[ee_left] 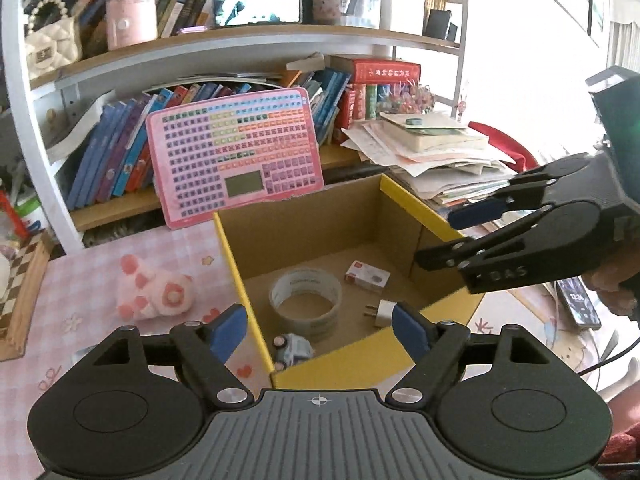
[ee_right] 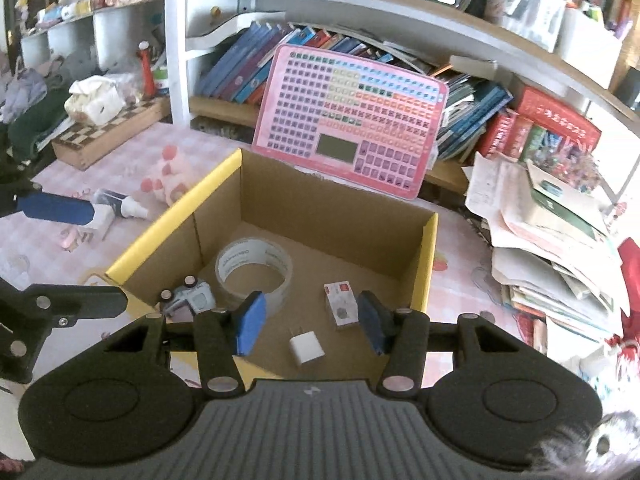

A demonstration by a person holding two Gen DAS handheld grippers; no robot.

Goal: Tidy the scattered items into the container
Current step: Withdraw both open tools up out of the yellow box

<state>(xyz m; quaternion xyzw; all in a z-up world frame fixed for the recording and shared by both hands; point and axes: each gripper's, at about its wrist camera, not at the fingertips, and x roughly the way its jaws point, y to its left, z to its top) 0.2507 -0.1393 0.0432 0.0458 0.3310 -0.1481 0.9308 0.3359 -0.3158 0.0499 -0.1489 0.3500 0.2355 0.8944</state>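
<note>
An open cardboard box (ee_left: 416, 198) with yellow rims (ee_right: 430, 256) stands on the pink checked table. Inside lie a tape roll (ee_left: 306, 300) (ee_right: 254, 270), a small white-red box (ee_left: 367, 275) (ee_right: 341, 303), a white plug adapter (ee_left: 383, 314) (ee_right: 306, 347) and a toy car (ee_left: 293, 351) (ee_right: 192, 298). My left gripper (ee_left: 320, 330) is open and empty above the box's near-left corner. My right gripper (ee_right: 310, 326) is open and empty above the box's near edge; it also shows in the left wrist view (ee_left: 452, 236). A pink plush toy (ee_left: 154, 292) (ee_right: 170, 178) and a small white bottle (ee_right: 116, 208) lie on the table left of the box.
A pink keyboard board (ee_left: 236, 156) (ee_right: 352, 120) leans on the bookshelf behind the box. A paper and book stack (ee_left: 436, 152) (ee_right: 560, 240) sits right of it. A chessboard box (ee_right: 108, 132) is at the left. A phone (ee_left: 578, 302) lies at the right.
</note>
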